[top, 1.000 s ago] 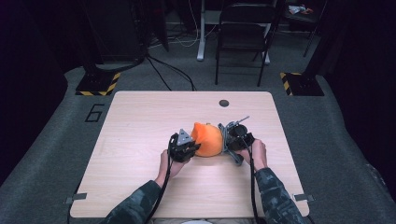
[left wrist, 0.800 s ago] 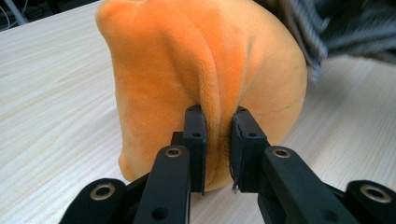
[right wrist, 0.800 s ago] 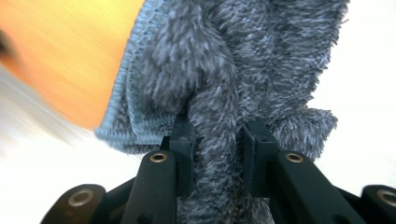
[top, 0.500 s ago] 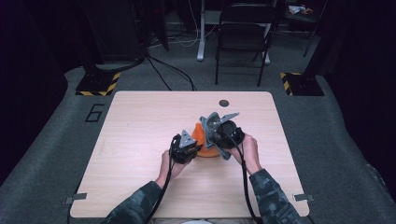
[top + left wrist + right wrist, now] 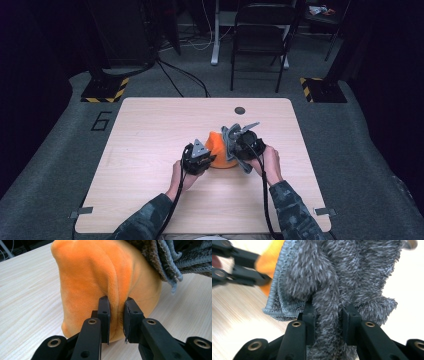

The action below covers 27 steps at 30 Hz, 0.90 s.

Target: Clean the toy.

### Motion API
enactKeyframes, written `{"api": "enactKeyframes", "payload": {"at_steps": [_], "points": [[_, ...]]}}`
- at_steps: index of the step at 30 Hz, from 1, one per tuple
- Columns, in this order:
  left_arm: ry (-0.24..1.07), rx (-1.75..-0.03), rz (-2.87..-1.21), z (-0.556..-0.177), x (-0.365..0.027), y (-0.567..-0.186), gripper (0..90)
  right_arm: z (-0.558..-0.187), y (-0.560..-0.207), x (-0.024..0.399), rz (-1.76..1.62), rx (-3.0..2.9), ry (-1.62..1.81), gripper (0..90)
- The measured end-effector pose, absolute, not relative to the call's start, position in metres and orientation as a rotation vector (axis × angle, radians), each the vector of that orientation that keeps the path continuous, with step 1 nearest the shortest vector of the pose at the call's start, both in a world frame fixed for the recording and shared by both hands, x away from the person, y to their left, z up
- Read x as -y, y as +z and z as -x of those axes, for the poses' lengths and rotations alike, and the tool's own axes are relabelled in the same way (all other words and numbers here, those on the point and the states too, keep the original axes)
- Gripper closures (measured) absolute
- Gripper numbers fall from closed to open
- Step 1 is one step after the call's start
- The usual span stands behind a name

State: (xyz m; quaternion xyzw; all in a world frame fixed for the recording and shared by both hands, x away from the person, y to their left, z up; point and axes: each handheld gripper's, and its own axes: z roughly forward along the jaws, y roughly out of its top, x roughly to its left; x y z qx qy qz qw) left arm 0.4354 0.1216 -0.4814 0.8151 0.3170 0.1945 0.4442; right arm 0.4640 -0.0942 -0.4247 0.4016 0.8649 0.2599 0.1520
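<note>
The left gripper [image 5: 116,315] is clenched on a fold of the orange plush cloth [image 5: 100,272], its two black jaws pinching a ridge of the soft fabric low on the near side of the mound. In the high view that gripper [image 5: 199,159] sits at about eight o'clock of the orange cloth [image 5: 218,150], touching it, with the person's left hand [image 5: 181,175] behind it.

The right gripper [image 5: 329,317] is clamped on a thick strand of the grey fuzzy towel [image 5: 342,272], which rises between its jaws and fans out above them. From above, the right gripper [image 5: 239,146] is at about three o'clock of the orange cloth, and the grey towel [image 5: 231,142] lies draped against the orange mound's right flank, touching it. The right hand [image 5: 270,162] grips from the four o'clock side.

Both cloths rest on the light wooden table [image 5: 150,130], a little right of its middle. A small dark round disc [image 5: 240,110] lies on the tabletop at twelve o'clock of the cloths, well apart from them, near the far edge. A black folding chair [image 5: 260,40] stands on the carpet beyond the table.
</note>
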Motion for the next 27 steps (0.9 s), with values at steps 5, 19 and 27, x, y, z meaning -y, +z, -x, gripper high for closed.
{"api": "enactKeyframes", "payload": {"at_steps": [5,19,27], "points": [[0.472,-0.807,-2.014,-0.437,-0.124,-0.483,77.6,-0.47,-0.433,0.105,-1.223,-2.501,0.729,69.0],[0.463,-0.834,-1.995,-0.439,-0.128,-0.485,77.6,-0.488,-0.489,0.118,-1.368,-2.536,0.57,68.9],[0.458,-0.841,-1.982,-0.44,-0.13,-0.486,77.6,-0.487,-0.482,0.117,-1.321,-2.528,0.528,68.8]]}}
